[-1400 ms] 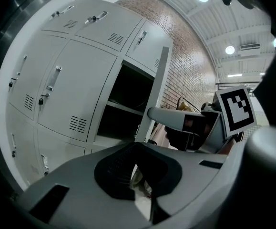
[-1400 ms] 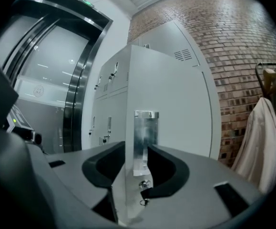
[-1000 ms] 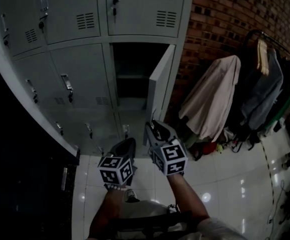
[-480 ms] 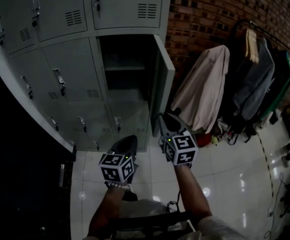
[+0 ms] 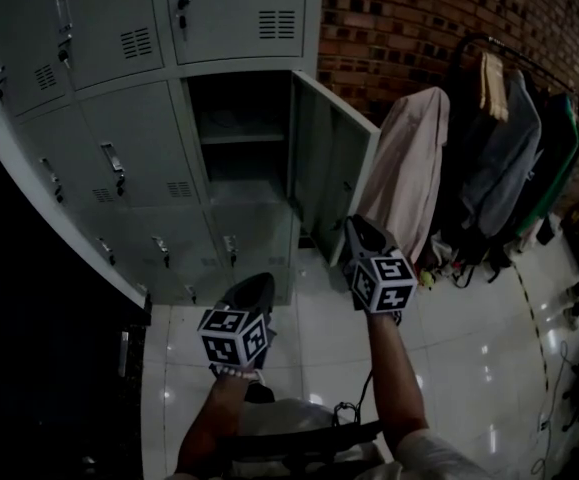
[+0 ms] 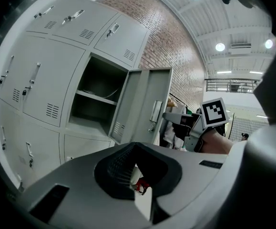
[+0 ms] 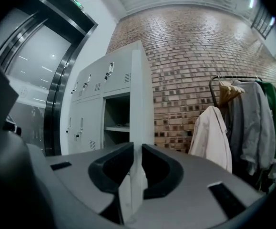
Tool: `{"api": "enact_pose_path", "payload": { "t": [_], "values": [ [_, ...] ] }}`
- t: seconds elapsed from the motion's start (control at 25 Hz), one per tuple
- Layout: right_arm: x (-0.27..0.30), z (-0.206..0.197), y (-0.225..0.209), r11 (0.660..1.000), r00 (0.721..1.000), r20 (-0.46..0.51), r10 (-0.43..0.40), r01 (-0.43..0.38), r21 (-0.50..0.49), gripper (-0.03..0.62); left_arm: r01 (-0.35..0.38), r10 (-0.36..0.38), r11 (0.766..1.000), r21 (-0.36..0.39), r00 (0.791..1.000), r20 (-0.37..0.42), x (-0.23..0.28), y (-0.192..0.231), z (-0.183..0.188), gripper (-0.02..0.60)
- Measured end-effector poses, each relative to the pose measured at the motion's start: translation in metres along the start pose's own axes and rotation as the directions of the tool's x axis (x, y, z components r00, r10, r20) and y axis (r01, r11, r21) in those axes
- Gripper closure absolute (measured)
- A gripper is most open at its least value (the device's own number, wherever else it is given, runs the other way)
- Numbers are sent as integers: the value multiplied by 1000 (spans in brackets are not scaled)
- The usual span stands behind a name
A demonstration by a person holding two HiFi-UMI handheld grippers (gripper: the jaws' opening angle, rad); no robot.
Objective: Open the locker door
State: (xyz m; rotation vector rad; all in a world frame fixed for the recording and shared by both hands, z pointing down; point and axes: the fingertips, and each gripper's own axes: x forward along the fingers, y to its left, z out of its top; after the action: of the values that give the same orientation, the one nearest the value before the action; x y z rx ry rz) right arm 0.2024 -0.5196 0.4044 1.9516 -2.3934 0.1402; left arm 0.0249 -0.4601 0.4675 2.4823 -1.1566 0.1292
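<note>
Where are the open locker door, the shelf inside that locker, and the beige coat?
locker door [image 5: 334,168], head view, middle of its inner face.
shelf [image 5: 241,139], head view, its front edge.
beige coat [image 5: 409,168], head view, middle of the hanging cloth.

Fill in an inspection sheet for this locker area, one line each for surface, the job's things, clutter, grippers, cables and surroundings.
Surface: floor of glossy white tiles.
Job's things: locker door stands wide open; the compartment behind it has a shelf.
Clutter: small objects on the floor under the rack, too dim to name.
Grippers: left gripper has its fingers together and holds nothing. The right gripper is closing its fingers, with the door's free edge lined up in the gap; contact unclear.
Cables: nothing seen.
Surroundings: brick wall, clothes rack with hung garments, neighbouring lockers shut.
</note>
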Motion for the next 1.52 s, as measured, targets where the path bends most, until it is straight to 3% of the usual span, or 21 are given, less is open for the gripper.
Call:
{"api": "enact_pose_path", "payload": {
  "t": [0.32,1.52],
  "values": [
    [2,1,-19,1000,1000,6,-19,19,16,554,6,-6,1000,9,1000,-12,10,2,4,589],
    [-17,16,16,997,998,44,-43,45,-64,553,-24,24,1000,-3,1000,3,-10,10,4,589]
  ]
}}
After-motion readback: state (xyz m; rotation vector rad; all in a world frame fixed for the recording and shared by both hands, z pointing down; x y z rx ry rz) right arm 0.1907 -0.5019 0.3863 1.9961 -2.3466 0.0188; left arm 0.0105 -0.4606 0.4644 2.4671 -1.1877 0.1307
